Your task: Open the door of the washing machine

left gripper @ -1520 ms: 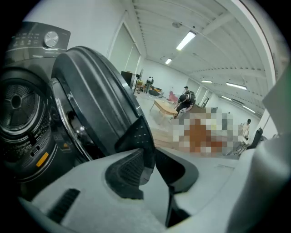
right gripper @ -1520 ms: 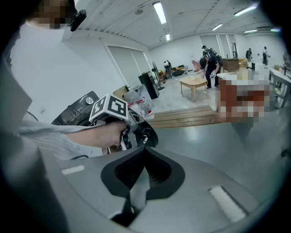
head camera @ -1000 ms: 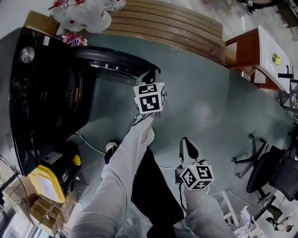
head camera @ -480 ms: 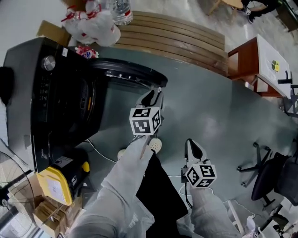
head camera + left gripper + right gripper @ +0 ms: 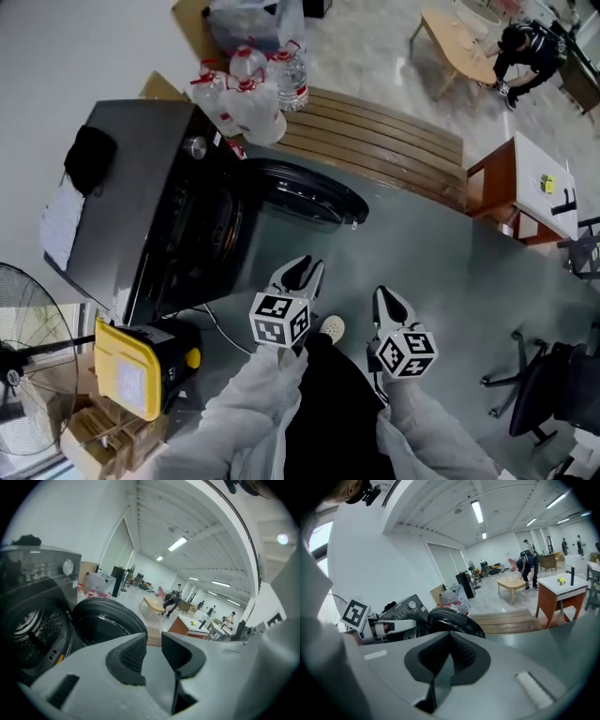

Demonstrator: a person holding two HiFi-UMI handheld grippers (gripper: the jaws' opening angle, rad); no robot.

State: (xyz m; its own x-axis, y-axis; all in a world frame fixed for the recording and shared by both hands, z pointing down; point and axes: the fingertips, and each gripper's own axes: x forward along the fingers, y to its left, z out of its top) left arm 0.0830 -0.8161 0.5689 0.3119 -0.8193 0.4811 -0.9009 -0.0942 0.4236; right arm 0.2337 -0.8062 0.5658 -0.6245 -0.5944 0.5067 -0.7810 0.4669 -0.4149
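The dark grey washing machine stands at the left with its round door swung wide open over the floor. The drum shows in the left gripper view beside the door. My left gripper hangs apart from the door, on my side of its rim. Its jaws keep a narrow gap, are closing, and hold nothing. My right gripper is beside it to the right, also clear of the machine. Its pads meet with nothing between them. The right gripper view takes in the door.
A wooden slatted bench lies behind the door. Water bottles stand at its left end. A yellow-lidded box and a fan are at the lower left, a brown table and office chair at the right.
My left gripper was shut on the door's rim, then opened, let go and drew back from it. Both grippers have risen and the view takes in more of the room.
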